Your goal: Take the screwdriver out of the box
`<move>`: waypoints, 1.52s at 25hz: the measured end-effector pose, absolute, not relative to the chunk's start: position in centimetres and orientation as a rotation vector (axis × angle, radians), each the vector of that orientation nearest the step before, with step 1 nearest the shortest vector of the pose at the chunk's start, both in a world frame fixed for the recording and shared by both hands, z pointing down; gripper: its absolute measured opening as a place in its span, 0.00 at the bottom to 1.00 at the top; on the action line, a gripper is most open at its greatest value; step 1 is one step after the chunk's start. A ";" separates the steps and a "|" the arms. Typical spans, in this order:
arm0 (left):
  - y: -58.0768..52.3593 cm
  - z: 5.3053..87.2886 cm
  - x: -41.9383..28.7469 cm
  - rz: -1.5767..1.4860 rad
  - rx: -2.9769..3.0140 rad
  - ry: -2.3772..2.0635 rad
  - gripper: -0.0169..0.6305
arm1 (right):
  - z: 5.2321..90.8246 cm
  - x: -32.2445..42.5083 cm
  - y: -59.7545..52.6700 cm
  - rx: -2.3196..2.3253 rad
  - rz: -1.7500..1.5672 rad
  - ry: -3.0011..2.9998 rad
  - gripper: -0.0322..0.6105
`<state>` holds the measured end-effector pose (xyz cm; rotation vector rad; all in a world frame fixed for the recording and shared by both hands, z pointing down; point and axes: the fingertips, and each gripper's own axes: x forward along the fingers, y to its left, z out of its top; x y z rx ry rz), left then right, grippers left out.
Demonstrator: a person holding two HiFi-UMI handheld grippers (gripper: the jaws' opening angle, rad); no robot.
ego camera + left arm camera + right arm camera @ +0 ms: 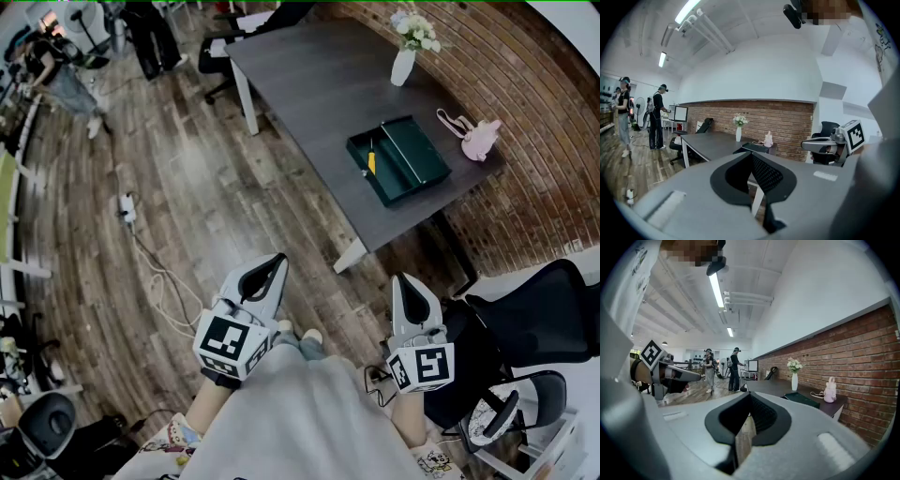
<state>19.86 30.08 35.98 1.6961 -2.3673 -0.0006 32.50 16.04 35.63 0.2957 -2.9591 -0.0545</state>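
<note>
Head view: one dark desk (319,75) carries one green box (417,155) with one yellow-handled screwdriver (371,162) inside, one vase (403,66) and one pink bottle (480,139); the left gripper (274,265) and the right gripper (405,284) hang over open plank floor (187,187), well apart from the desk's edge. Left gripper view: jaws together, empty, brick wall (787,122) beyond. Right gripper view: jaws together, empty

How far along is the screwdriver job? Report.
Done: nothing; the screwdriver lies in the open green box on the table. In hand: nothing; left gripper and right gripper are shut and empty, away from the table. Left: approach, grasp, lift it out.
</note>
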 end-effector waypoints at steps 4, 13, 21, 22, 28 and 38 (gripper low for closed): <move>30.4 36.0 20.7 -0.009 1.666 -2.397 0.04 | 35.5 33.5 15.9 0.277 0.002 -2.985 0.05; 32.1 36.3 21.5 -0.002 1.535 -2.458 0.05 | 35.5 33.4 16.3 0.173 0.030 -3.012 0.11; 31.9 37.1 19.2 -0.028 1.509 -2.473 0.10 | 35.9 30.7 16.0 0.125 0.041 -3.002 0.18; 31.7 37.3 18.5 -0.031 1.511 -2.472 0.11 | 36.1 30.2 15.8 0.123 0.043 -2.998 0.19; 29.8 37.6 12.6 -0.056 1.524 -2.470 0.13 | 36.2 24.8 14.2 0.125 0.050 -2.986 0.23; 26.9 36.7 0.0 -0.048 1.596 -2.439 0.16 | 36.2 13.2 11.9 0.184 0.061 -2.969 0.27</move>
